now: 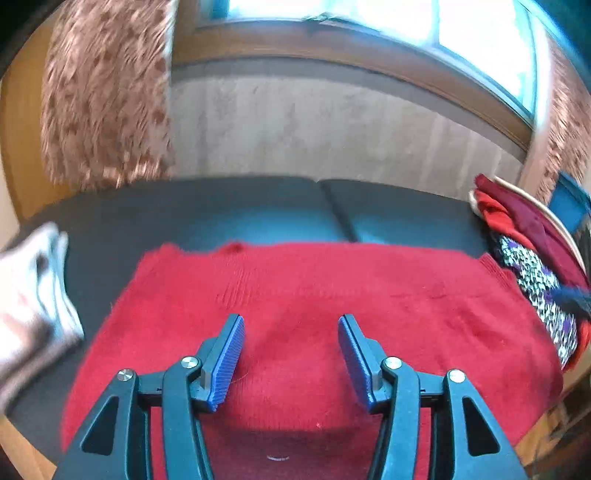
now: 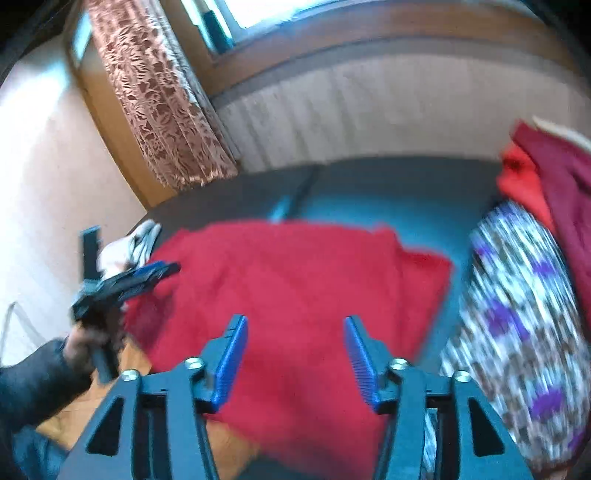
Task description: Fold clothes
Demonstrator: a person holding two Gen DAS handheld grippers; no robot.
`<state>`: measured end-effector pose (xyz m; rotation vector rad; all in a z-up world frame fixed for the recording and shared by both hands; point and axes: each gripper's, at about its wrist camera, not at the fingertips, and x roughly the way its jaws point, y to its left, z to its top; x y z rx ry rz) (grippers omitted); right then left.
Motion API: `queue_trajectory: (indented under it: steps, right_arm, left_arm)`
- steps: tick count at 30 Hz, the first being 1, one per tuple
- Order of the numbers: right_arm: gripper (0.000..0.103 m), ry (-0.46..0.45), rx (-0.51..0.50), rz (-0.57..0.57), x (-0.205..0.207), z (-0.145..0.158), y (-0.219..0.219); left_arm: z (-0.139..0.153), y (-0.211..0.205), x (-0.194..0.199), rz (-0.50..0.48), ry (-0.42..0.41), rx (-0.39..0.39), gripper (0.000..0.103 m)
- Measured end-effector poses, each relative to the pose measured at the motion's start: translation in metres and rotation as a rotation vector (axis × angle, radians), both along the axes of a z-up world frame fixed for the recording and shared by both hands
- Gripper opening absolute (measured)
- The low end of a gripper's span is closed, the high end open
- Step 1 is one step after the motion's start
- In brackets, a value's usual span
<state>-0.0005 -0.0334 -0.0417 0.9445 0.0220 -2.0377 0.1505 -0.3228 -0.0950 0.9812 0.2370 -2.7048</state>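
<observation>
A red knitted sweater (image 1: 314,314) lies folded flat on the dark table (image 1: 229,210); it also shows in the right wrist view (image 2: 295,295). My left gripper (image 1: 291,321) is open and empty, hovering just above the sweater's near half. It appears from the side in the right wrist view (image 2: 162,269), at the sweater's left edge. My right gripper (image 2: 295,325) is open and empty above the sweater's near right part. Both views are motion-blurred.
A pile of clothes sits at the table's right: a purple and white patterned garment (image 2: 517,314), red and maroon ones (image 2: 546,184). A folded white garment (image 1: 33,295) lies at the left. A patterned curtain (image 2: 159,110) and a window (image 1: 369,22) stand behind.
</observation>
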Motion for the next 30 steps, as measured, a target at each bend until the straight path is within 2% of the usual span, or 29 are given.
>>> queue_trajectory:
  steps: [2,4,6,8,11,13,15,24,27,28,30]
  right_arm:
    - [0.057,0.013,-0.014,-0.012,-0.012,-0.006,-0.027]
    - [0.057,-0.018,-0.017,-0.032,-0.027,-0.021,-0.041]
    - [0.056,-0.028,0.031,-0.070,-0.036,-0.040,-0.054]
    - [0.055,0.000,0.086,-0.112,-0.039,-0.055,-0.051]
    - [0.055,0.093,0.102,-0.146,-0.037,-0.065,-0.025]
    - [0.055,0.077,0.065,-0.161,-0.040,-0.067,-0.013]
    - [0.057,0.080,0.073,-0.157,-0.043,-0.067,-0.015]
    - [0.075,0.064,0.108,-0.112,-0.040,-0.059,-0.030]
    - [0.077,0.070,0.124,-0.085,-0.039,-0.045,-0.044]
    - [0.079,0.090,0.122,-0.060,-0.037,-0.039,-0.051]
    - [0.084,0.133,0.132,-0.020,-0.036,-0.031,-0.066]
  left_arm:
    - [-0.009,-0.005,0.004,0.006,-0.010,0.016,0.054]
    - [-0.017,-0.010,0.008,0.013,-0.021,0.033,0.054]
    - [-0.026,-0.015,0.012,0.019,-0.031,0.049,0.054]
    - [-0.032,-0.017,0.017,0.015,-0.033,0.064,0.054]
    - [-0.032,-0.015,0.019,-0.011,-0.024,0.076,0.056]
    - [-0.027,-0.016,0.009,-0.024,-0.031,0.072,0.056]
    - [-0.022,-0.018,-0.001,-0.038,-0.039,0.069,0.055]
    - [0.002,-0.024,-0.046,-0.099,-0.073,0.052,0.055]
    - [-0.004,-0.032,-0.065,-0.152,-0.120,0.040,0.058]
    - [-0.008,-0.036,-0.072,-0.165,-0.138,0.038,0.062]
    - [-0.015,-0.039,-0.078,-0.178,-0.153,0.063,0.063]
